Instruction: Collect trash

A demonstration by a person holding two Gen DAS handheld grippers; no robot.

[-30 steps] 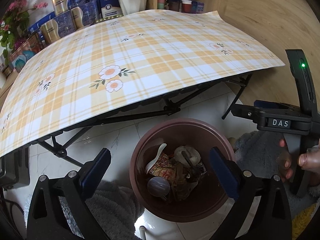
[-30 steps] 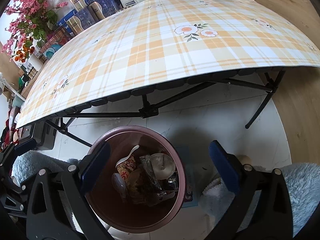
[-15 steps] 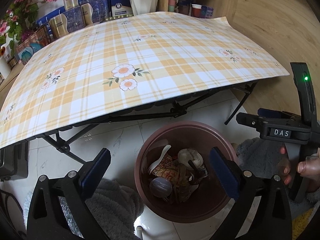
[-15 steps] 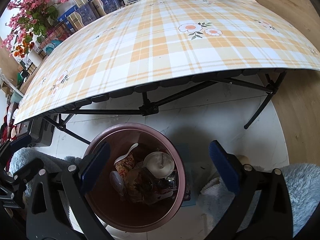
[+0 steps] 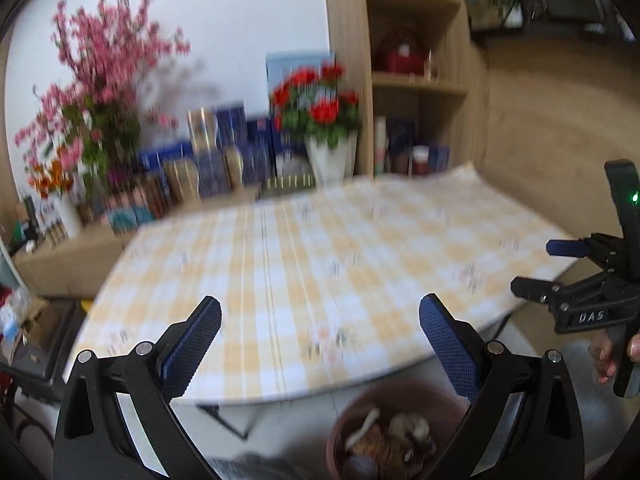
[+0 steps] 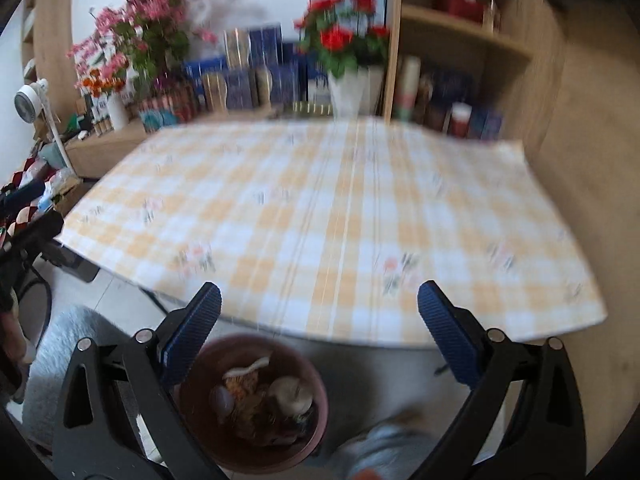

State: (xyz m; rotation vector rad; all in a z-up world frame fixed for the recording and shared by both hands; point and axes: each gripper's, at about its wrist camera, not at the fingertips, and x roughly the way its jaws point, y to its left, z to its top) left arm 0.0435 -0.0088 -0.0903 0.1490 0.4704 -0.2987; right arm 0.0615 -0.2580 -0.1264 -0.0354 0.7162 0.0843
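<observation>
Both my views have swung up from half a second ago: the round maroon plastic bin (image 6: 252, 404), full of wrappers and cups, now sits low under the yellow plaid tablecloth (image 5: 320, 264). My left gripper (image 5: 320, 344) and right gripper (image 6: 320, 340) gape wide, empty.

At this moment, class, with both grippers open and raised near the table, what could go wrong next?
1. Both views are motion-blurred, so any trash left on the tablecloth could be missed.
2. The right gripper hovers close to the tablecloth's edge; it might snag and drag it.
3. The bin on the floor holds a heap of trash; more could spill.
</observation>
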